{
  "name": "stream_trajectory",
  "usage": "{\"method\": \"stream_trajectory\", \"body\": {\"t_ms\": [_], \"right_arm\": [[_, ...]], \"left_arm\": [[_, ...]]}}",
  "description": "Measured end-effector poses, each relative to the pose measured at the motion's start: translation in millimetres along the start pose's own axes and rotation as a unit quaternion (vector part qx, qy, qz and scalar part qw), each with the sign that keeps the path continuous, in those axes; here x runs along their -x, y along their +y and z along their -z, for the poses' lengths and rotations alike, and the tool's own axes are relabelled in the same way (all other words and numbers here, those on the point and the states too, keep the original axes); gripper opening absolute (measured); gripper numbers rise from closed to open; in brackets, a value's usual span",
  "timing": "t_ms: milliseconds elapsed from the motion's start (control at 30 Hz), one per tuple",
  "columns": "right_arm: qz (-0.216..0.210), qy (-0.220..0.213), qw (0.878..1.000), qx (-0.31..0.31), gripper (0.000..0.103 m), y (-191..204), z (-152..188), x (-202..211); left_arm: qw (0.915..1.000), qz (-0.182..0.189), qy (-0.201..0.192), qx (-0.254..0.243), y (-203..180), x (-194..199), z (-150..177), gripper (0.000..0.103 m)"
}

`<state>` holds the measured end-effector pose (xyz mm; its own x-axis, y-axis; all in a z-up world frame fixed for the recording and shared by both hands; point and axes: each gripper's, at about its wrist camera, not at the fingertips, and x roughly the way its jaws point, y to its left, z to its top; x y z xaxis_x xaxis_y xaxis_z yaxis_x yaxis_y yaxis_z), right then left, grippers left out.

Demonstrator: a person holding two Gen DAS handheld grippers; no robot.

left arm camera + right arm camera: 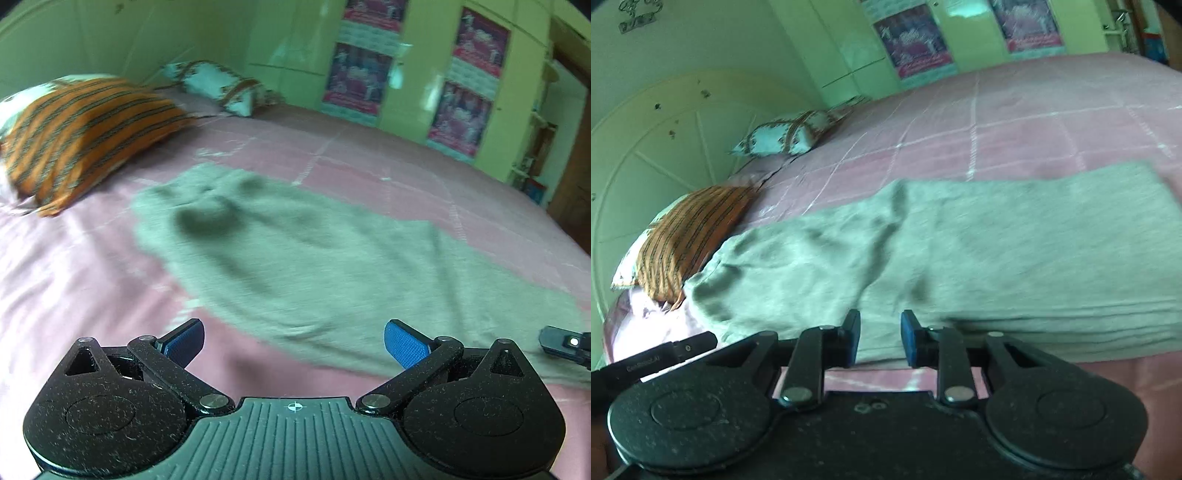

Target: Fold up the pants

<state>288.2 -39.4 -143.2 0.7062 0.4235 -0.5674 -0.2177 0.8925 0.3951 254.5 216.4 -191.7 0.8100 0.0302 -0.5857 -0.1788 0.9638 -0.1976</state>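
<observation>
Grey pants [303,258] lie spread flat on a pink bed sheet [74,266], waist toward the pillows. My left gripper [294,343] is open wide with blue pads, empty, hovering just before the pants' near edge. In the right wrist view the pants [960,258] stretch across the bed. My right gripper [880,339] is partly open with a narrow gap, empty, just above the pants' near edge. The right gripper's tip shows in the left wrist view [565,343]. The left gripper's tip shows in the right wrist view [683,345].
An orange striped pillow [85,136] and a white patterned pillow [221,85] lie at the head of the bed. A green wardrobe with posters [406,62] stands along the far side. A white headboard [646,158] is on the left.
</observation>
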Motion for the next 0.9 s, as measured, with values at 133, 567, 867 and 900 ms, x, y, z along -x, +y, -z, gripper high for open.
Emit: {"method": "stream_trajectory", "body": {"t_ms": [133,567,867,900], "right_arm": [[0.026,-0.027,0.999,-0.03,0.018,-27,-15,18],[0.096,-0.024,0.992,-0.076,0.028,-119,-31,54],[0.14,-0.053,0.987,-0.048,0.017,-151,-70,39],[0.143,-0.053,0.987,-0.043,0.016,-152,-76,35]], "left_arm": [[0.9957,0.087,0.029,-0.006,-53,-13,-10,0.102],[0.9925,0.034,0.072,-0.093,-131,-58,-1,0.101],[0.992,-0.003,0.041,-0.119,-160,-96,-42,0.101],[0.9924,-0.002,0.046,-0.114,-165,-105,-49,0.101]]}}
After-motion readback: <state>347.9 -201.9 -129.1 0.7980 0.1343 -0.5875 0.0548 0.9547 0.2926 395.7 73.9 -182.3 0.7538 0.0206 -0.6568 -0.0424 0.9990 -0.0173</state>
